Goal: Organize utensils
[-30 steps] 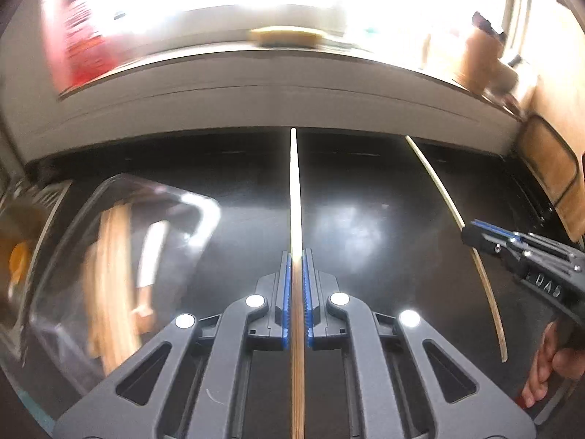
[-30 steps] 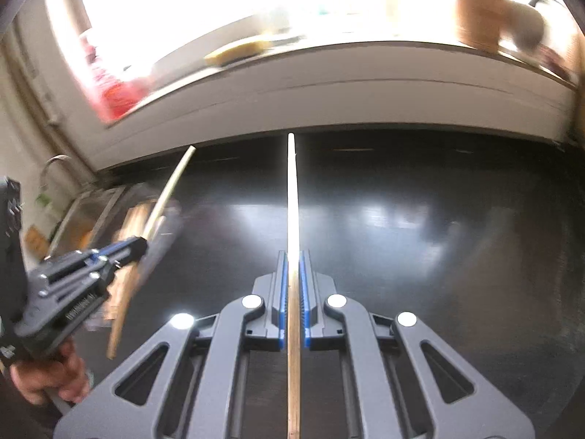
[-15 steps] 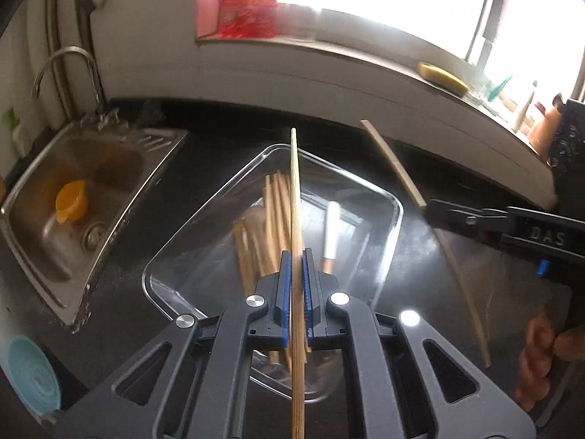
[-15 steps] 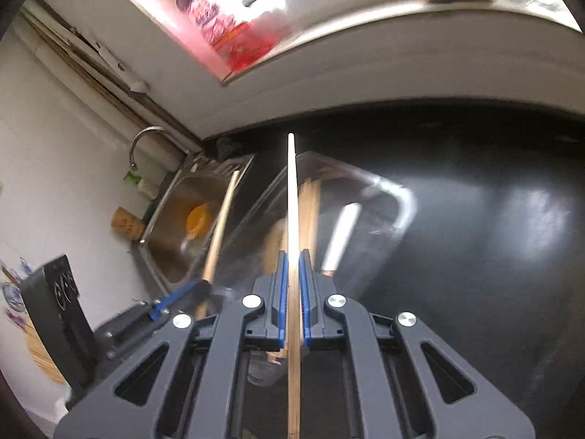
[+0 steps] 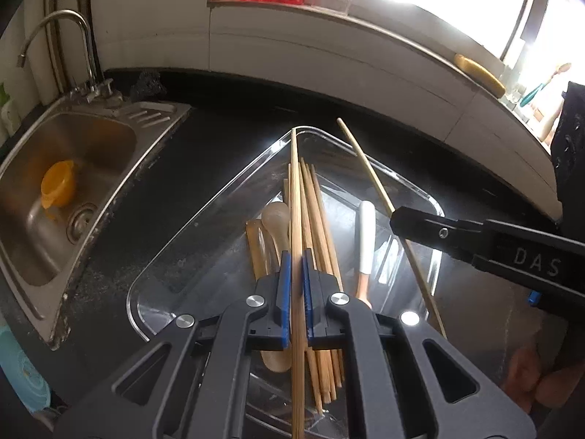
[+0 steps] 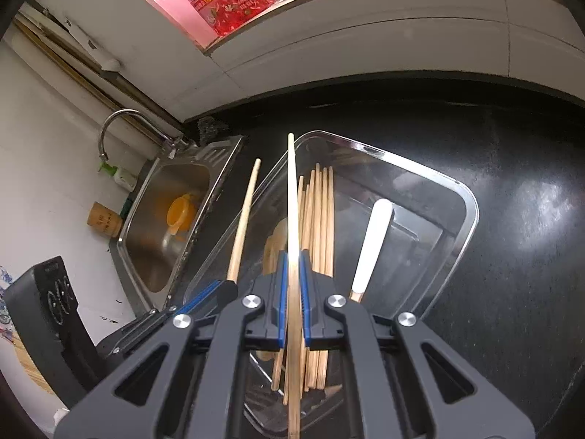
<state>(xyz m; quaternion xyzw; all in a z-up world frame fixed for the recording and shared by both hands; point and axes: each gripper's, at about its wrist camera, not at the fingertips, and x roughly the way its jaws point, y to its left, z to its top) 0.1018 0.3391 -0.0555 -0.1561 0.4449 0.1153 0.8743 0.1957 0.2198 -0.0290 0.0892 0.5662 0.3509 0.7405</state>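
Note:
A clear plastic tray point(image 5: 204, 219) point(image 6: 470, 212) lies on the black counter. It holds several wooden chopsticks point(image 5: 318, 219) point(image 6: 321, 219), a pale spoon point(image 5: 275, 216) and a white-handled utensil point(image 5: 365, 234) point(image 6: 373, 241). My left gripper point(image 5: 297, 256) is shut on a wooden chopstick point(image 5: 295, 190) held over the tray. My right gripper point(image 6: 292, 256) is shut on a second chopstick point(image 6: 291, 197), also over the tray. In the left wrist view the right gripper's fingers point(image 5: 416, 219) hold that chopstick point(image 5: 369, 172). In the right wrist view the left one's chopstick point(image 6: 243, 219) shows at the tray's left edge.
A steel sink point(image 5: 73, 168) point(image 6: 172, 219) with an orange cup point(image 5: 58, 188) and a tap point(image 5: 69, 18) lies left of the tray. A white tiled ledge point(image 5: 329, 51) with a red package point(image 6: 226, 0) runs behind the counter.
Both grippers have swung left from the bare counter to above the tray, each still holding its chopstick. In the last half second they came lower and closer to the tray.

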